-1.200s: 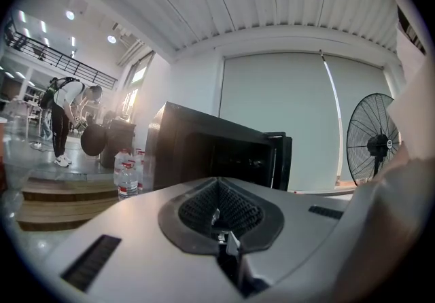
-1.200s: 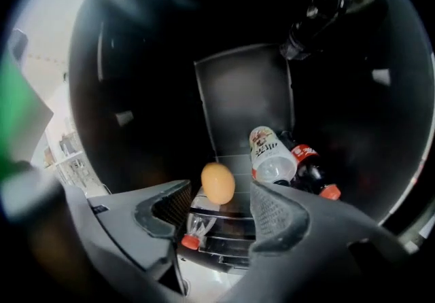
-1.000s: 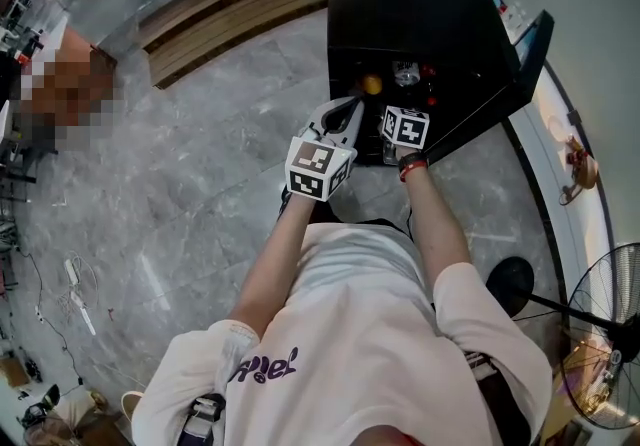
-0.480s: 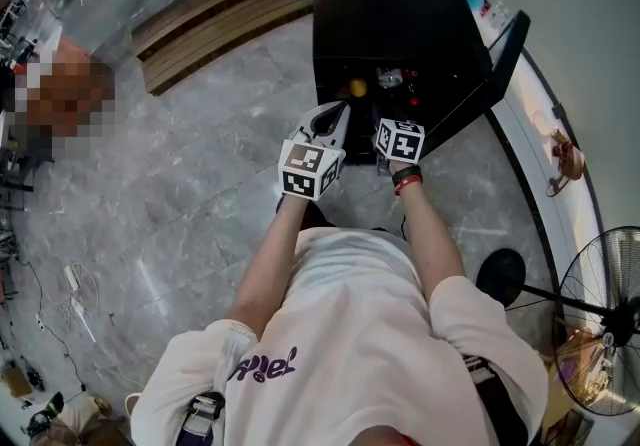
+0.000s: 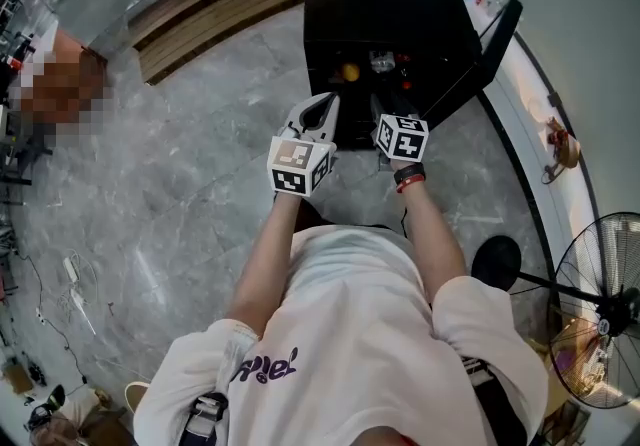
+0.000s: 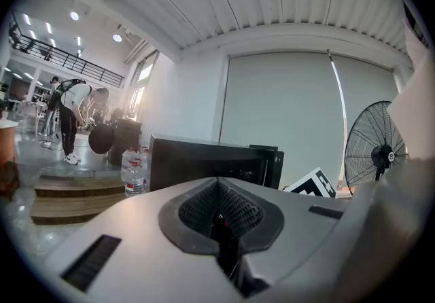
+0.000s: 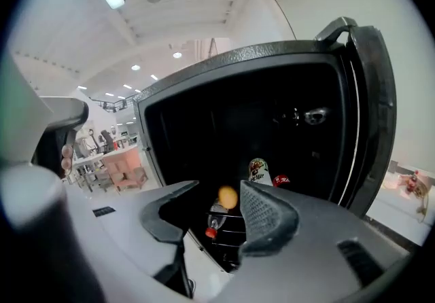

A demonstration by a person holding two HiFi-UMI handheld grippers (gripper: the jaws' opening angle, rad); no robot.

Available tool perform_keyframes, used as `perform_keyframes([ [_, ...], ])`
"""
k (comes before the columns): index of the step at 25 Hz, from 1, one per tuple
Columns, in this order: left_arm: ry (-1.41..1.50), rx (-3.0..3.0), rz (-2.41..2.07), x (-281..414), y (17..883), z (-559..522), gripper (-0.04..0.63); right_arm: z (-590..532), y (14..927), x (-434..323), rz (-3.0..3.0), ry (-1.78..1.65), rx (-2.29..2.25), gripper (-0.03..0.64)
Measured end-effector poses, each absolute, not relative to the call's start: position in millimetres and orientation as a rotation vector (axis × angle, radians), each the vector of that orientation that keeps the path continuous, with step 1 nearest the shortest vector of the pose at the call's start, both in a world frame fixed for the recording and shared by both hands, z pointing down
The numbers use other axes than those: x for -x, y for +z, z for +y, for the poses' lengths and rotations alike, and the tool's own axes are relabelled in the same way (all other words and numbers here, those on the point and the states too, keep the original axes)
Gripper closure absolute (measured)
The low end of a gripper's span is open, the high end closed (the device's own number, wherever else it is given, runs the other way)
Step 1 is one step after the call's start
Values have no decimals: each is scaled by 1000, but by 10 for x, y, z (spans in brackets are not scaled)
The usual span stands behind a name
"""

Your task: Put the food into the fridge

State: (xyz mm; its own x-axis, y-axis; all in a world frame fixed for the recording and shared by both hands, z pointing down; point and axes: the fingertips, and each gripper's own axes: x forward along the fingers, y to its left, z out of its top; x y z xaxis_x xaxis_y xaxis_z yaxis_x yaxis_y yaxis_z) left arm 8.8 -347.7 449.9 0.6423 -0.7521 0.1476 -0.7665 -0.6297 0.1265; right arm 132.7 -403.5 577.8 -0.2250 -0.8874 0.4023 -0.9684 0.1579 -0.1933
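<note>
**Black fridge (image 5: 385,4) loaded – back out clean, then door**

Near first. L claw (image 6: 219,217): shut tight, nothing in it, held about level, short of the fridge front. R claw (image 7: 219,191): jaws apart and empty, have just been closing. It's aimed slightly down at the opening, not inside it.

Food: small orange fruit (image 7: 228,195) sits on the wire shelf (image 7: 234,230) low in the cabinet. Red-cap bottle (image 7: 213,224) lies tilted just beside it. Can (image 7: 257,171) + red-topped item (image 7: 281,179) stand behind. All inside. Door (image 7: 370,111) is swung wide to the right.

My read: placing looks done, so the step is withdraw + close. Tips:
- Keep R claw clear of the door edge and shelf lip on the way out. Don't sweep past the fruit; it's round and will prob roll.
- Check the bottle cap doesn't poke past the shelf front before swinging the door.
- Push the door on its outer face w/ a shut claw, far from the hinge. Go slow on the last bit so nothing inside jolts.

Vs 1 s ago (head view): both claws are farther back from the fruit and lifted, R more than L. R's marker cube was right at the fridge mouth then. The view has risen too: fridge is nearer the frame top, floor fan (image 5: 600,314) more in shot. Fruit pos + door angle look unchanged.
</note>
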Motion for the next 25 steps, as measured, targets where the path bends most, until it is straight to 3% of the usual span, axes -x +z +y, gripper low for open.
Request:
perform_keyframes([
  [25,83,-2618,-1393,-228,4367,-2967,578,-3122,4967,-1818,-2322,537,-1850,494],
])
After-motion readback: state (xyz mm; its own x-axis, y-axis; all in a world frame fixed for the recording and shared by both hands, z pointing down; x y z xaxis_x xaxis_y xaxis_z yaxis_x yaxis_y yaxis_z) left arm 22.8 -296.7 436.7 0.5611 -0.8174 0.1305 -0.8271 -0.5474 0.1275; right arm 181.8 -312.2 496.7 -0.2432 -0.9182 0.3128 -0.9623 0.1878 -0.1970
